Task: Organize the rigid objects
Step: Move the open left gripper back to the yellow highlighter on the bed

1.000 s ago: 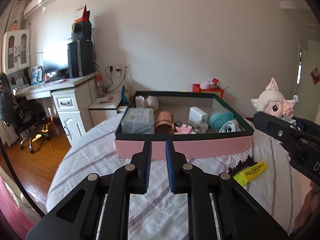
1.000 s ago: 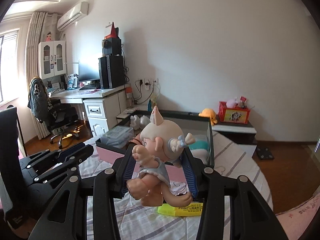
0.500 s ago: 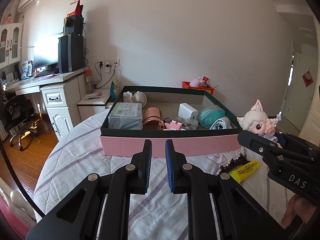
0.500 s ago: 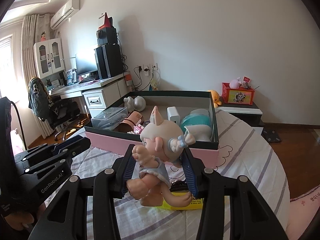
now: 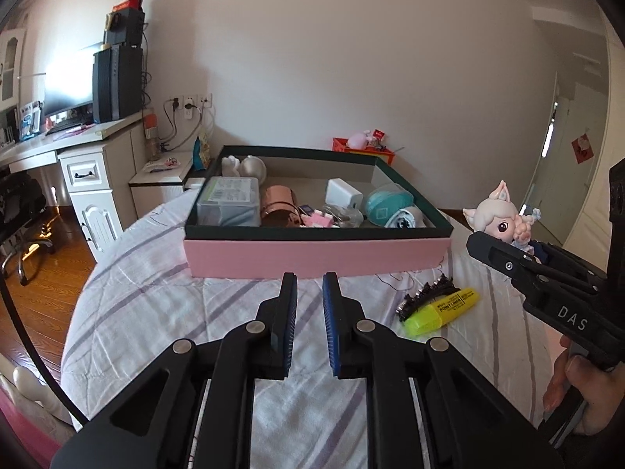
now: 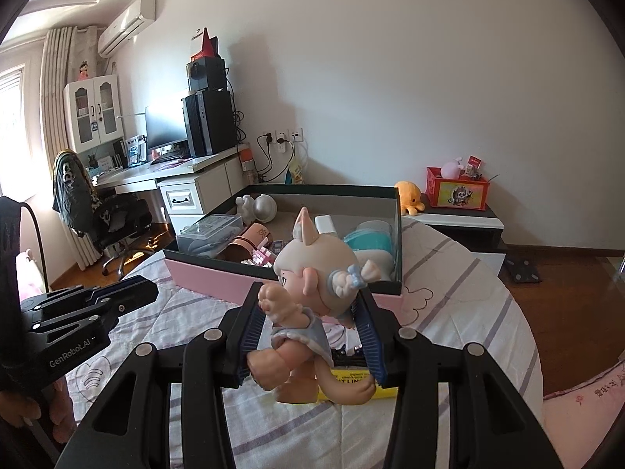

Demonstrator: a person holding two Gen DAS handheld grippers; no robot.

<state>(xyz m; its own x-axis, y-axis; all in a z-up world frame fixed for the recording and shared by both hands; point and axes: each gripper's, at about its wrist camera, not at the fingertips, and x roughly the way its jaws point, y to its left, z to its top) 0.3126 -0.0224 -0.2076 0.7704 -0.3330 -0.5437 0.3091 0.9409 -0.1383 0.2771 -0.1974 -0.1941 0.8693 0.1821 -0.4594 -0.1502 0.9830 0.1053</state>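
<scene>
Lowered a little since the earlier frame, the right hand-held gripper (image 6: pixel 310 336) is pinching the doll (image 6: pixel 308 293) just short of the pink box (image 5: pixel 316 252). Carrying is the step in hand; release inside is called for next. The left hand-held gripper (image 5: pixel 308 312) is pressed together (empty).

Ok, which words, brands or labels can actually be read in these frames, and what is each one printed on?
"GenRobot.AI": side of the left gripper.
"DAS": side of the right gripper.
"POINT LINER": yellow highlighter on the bedspread; its smaller print is unreadable.
Label on the clear plastic case in the box: too blurred.
Red storage box front: picture only, no legible words.
</scene>
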